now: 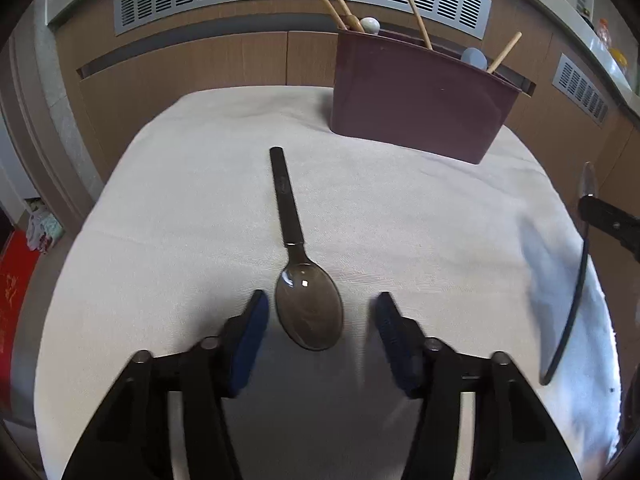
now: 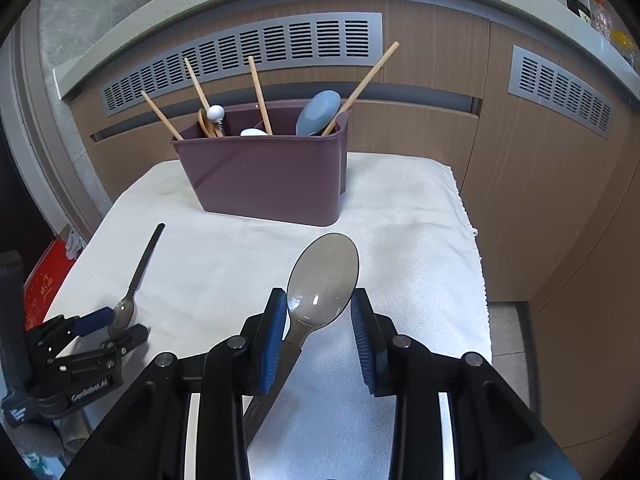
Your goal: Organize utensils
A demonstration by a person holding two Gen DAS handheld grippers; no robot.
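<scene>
A dark spoon (image 1: pixel 308 308) with a black handle lies on the white cloth (image 1: pixel 192 216), bowl toward me. My left gripper (image 1: pixel 320 312) is open, its blue pads either side of the bowl; it also shows in the right wrist view (image 2: pixel 116 326). A second dark spoon (image 2: pixel 324 284) stands between the open fingers of my right gripper (image 2: pixel 319 312), its neck against the left pad (image 2: pixel 276 336), bowl up; whether it is gripped is unclear. The maroon utensil holder (image 2: pixel 268 176) stands at the back with chopsticks and spoons in it.
The cloth-covered table ends at a fringed right edge (image 2: pixel 472 240). Wood cabinets with grey vents (image 2: pixel 240 52) stand behind. A red box (image 1: pixel 16 288) sits on the floor at the left.
</scene>
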